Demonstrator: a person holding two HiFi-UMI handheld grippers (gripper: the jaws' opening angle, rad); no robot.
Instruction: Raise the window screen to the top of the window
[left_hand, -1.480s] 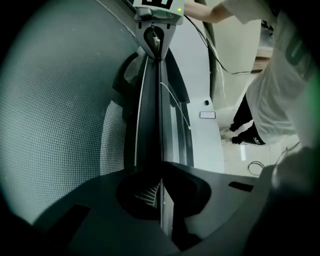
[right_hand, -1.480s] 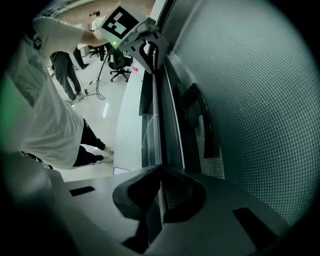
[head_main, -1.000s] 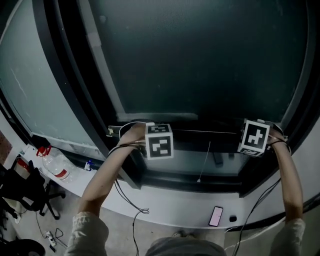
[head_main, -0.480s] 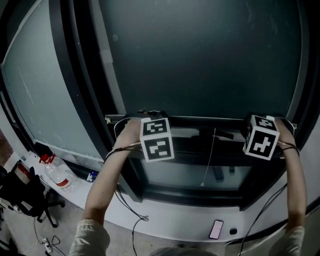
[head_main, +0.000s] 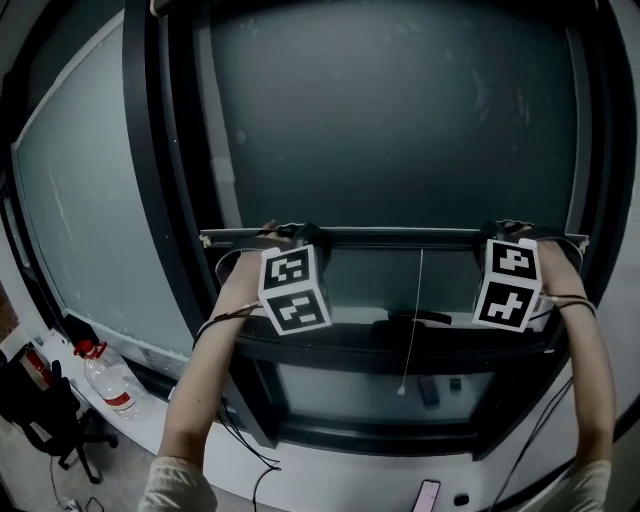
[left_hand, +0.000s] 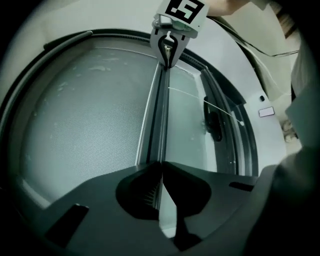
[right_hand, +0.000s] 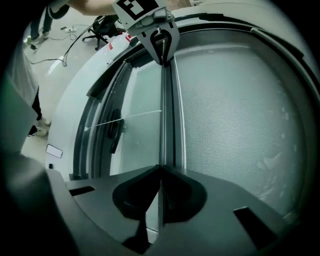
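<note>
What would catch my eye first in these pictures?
Two black-and-white marker cubes stand out at mid-height, one on the left gripper and one on the right gripper, each gripper clamped on the bottom bar of the dark mesh window screen. A thin pull cord hangs from the bar's middle.

Carrier: white ledge (head_main: 150, 425) below you, running left to right | left end: you have a clear plastic bottle (head_main: 105, 382) with a red label, small red item (head_main: 85, 350) just beside it | right end: phone (head_main: 427, 495) lying flat
</note>
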